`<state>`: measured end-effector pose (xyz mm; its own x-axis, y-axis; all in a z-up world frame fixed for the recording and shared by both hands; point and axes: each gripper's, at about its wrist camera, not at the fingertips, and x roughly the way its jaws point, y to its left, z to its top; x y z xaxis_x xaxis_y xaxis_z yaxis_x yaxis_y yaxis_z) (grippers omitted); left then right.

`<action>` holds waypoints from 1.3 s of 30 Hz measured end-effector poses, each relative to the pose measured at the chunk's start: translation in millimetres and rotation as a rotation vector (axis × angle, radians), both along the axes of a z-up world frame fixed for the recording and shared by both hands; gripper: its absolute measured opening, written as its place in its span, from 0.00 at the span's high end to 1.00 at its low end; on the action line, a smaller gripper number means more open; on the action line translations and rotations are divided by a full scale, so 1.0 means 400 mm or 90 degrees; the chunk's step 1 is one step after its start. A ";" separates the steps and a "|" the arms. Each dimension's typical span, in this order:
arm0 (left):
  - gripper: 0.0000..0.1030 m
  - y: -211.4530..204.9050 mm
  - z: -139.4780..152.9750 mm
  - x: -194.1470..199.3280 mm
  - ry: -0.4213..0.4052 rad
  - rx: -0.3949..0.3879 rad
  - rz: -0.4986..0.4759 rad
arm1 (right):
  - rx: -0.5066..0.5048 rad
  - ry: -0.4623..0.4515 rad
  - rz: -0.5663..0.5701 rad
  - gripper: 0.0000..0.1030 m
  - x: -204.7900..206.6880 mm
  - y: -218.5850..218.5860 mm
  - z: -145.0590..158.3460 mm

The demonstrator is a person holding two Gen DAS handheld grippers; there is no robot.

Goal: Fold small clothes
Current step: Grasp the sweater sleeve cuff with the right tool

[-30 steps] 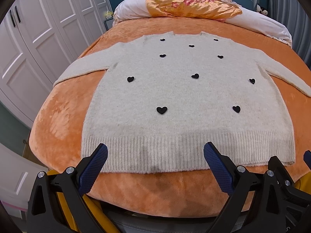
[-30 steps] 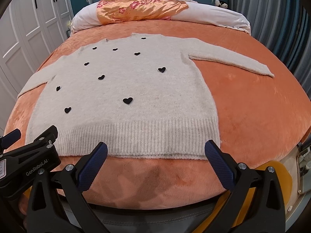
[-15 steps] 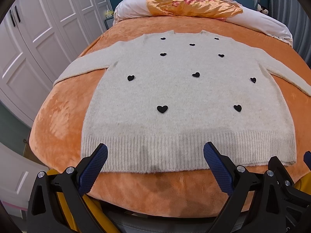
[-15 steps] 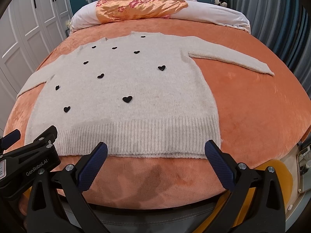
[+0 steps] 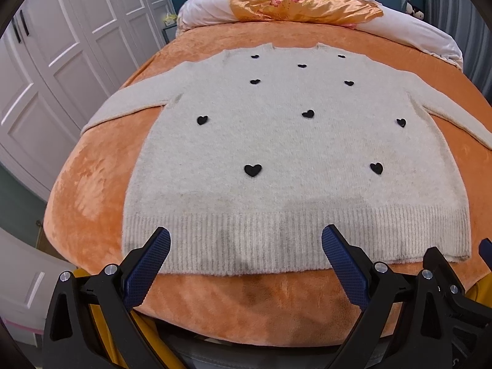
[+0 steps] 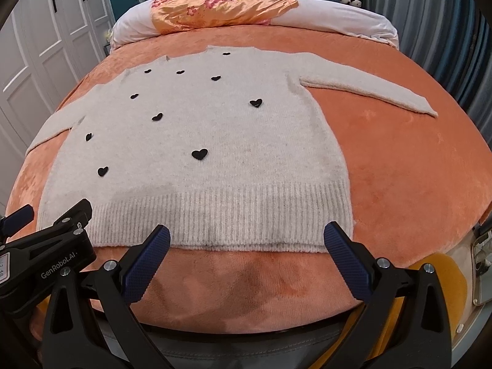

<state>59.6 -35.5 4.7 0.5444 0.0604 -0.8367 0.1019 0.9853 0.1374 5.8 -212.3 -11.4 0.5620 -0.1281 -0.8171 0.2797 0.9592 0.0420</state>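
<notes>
A cream knit sweater (image 5: 283,153) with small black hearts lies flat and face up on an orange bed, sleeves spread out to both sides; it also shows in the right wrist view (image 6: 215,160). My left gripper (image 5: 246,240) is open and empty, hovering just above the ribbed hem near its left half. My right gripper (image 6: 246,236) is open and empty over the hem near its right corner. The left gripper's body (image 6: 46,246) shows at the left of the right wrist view.
An orange plush blanket (image 5: 92,184) covers the bed. A white pillow roll (image 5: 203,15) and an orange floral cloth (image 5: 301,3) lie at the headboard. White wardrobe doors (image 5: 61,61) stand to the left. Grey curtains (image 6: 430,15) hang on the right.
Both grippers have crept slightly forward and down towards the sweater's hem. The sweater has not moved.
</notes>
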 end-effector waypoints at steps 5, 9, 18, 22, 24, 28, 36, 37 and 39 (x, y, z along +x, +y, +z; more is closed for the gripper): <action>0.05 0.015 -0.006 0.033 0.003 -0.014 0.011 | 0.017 -0.007 -0.045 0.05 0.023 -0.105 -0.007; 0.05 0.038 -0.011 0.080 0.009 -0.023 0.030 | 0.031 -0.022 -0.124 0.05 0.054 -0.284 -0.003; 0.06 0.098 -0.022 0.196 0.010 -0.037 0.057 | 0.103 -0.072 -0.364 0.05 0.154 -0.849 -0.019; 0.06 0.125 -0.017 0.246 -0.001 -0.042 0.077 | 0.118 -0.086 -0.443 0.05 0.193 -1.043 -0.030; 0.06 0.135 -0.016 0.272 -0.004 -0.043 0.085 | 0.122 -0.085 -0.467 0.05 0.211 -1.099 -0.040; 0.06 0.142 -0.015 0.315 -0.009 -0.045 0.098 | 0.172 -0.075 -0.501 0.20 0.257 -1.191 -0.088; 0.06 0.154 -0.020 0.381 -0.005 -0.067 0.112 | 0.218 -0.127 -0.453 0.88 0.366 -1.162 -0.048; 0.06 0.156 -0.019 0.387 -0.007 -0.070 0.113 | 0.206 -0.158 -0.408 0.89 0.399 -1.121 0.000; 0.06 0.160 -0.014 0.400 -0.013 -0.076 0.114 | 0.196 -0.207 -0.320 0.89 0.462 -1.028 0.089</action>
